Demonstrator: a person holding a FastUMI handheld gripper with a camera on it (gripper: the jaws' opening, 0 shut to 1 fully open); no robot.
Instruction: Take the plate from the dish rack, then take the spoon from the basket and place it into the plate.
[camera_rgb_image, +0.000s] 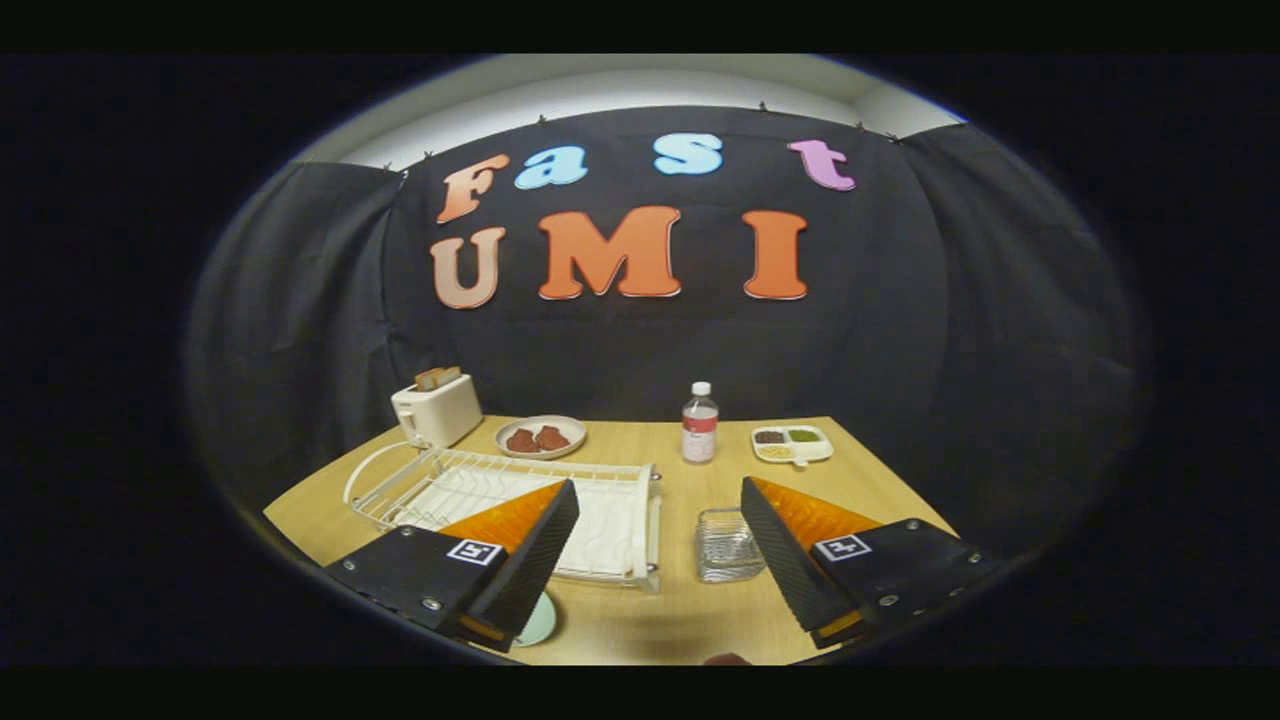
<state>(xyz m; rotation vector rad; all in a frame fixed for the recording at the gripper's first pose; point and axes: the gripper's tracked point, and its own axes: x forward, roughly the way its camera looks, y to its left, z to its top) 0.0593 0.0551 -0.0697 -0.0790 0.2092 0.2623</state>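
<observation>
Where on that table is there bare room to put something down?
Bare wood lies between the dish rack and the clear basket, on toward the bottle. It's crowded along the back: toaster, plate of food, sectioned tray. The open gripper holds nothing.

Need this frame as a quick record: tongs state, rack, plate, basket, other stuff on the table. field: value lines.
tongs: open, nothing between the fingers
dish rack: white wire, on the table beyond the left finger, looks empty
plate: pale edge showing on the table by the left fingertip, mostly hidden
basket: clear, just ahead of the right finger; spoon cannot be made out
toaster: behind the rack, bread in its slots
far side: dish of food, bottle, divided tray
table: wood
</observation>
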